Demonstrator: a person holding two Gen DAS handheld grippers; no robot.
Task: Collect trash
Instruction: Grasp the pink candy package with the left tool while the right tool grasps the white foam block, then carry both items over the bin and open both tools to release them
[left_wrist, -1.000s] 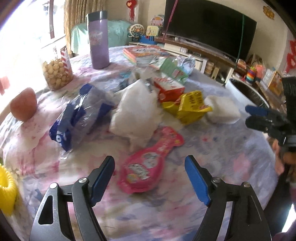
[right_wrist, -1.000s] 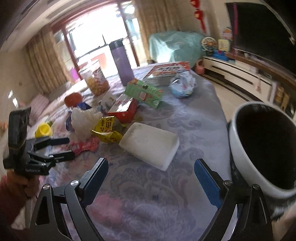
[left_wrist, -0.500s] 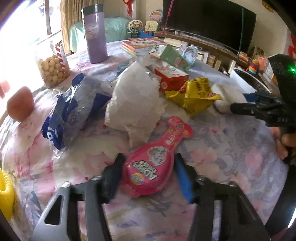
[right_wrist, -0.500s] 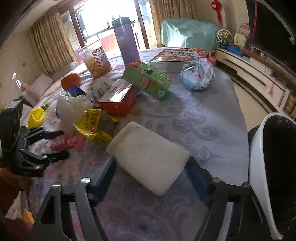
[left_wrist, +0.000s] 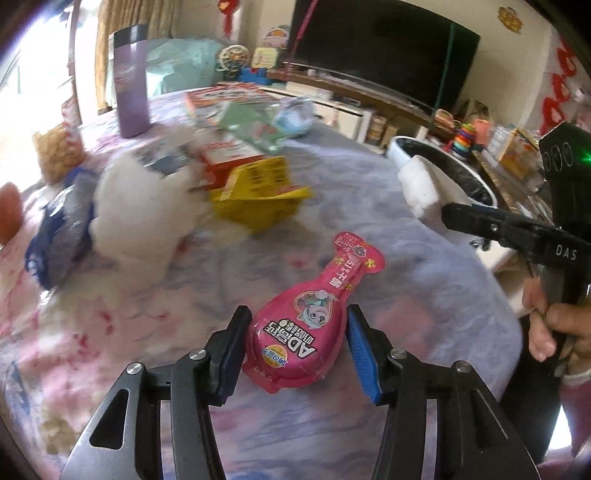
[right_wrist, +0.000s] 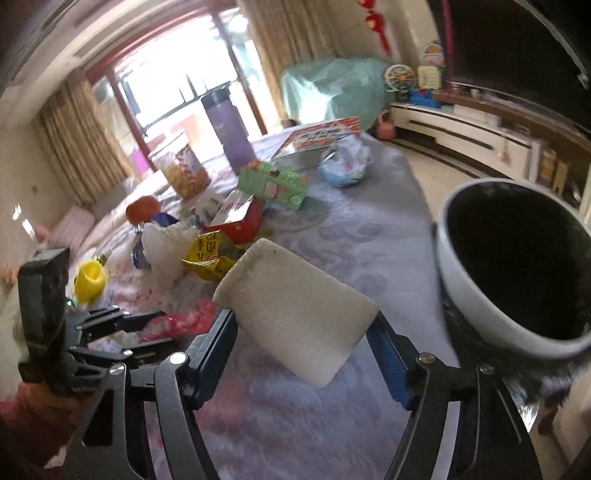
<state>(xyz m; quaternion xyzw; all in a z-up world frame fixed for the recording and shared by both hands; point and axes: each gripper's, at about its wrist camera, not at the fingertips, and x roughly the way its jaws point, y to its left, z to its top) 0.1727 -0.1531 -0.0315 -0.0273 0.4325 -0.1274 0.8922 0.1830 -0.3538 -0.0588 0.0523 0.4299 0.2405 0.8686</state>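
**Both claws loaded, bin just to the right**

Since the earlier frames both grippers have closed onto their pieces: the left gripper (left_wrist: 295, 347), then spread wide short of the pink snack packet (left_wrist: 314, 317), now pinches it across its broad end, and the right gripper (right_wrist: 303, 343) has lifted the white foam block (right_wrist: 295, 310) off the tablecloth (right_wrist: 369, 236).

The packet sits between the left pads with its narrow neck pointing away from the claw; whether it has left the cloth I cannot say from this angle. The foam block is clamped across its width, tilted, jutting forward and up from the right claw. The white bin (right_wrist: 476, 295) with its dark liner stands just right of that claw, off the table's edge.

To do this step well, I judge the right hand should carry the block fully over the bin's mouth before letting go, since so light a slab may catch the rim. The left should keep a gentle, steady squeeze, because the packet is glossy film, slick and rounded.

More trash lies ahead of the left claw: a crumpled white plastic bag (left_wrist: 140, 206), soft and shapeless, and a yellow foil wrapper (left_wrist: 258, 192), creased and angular.
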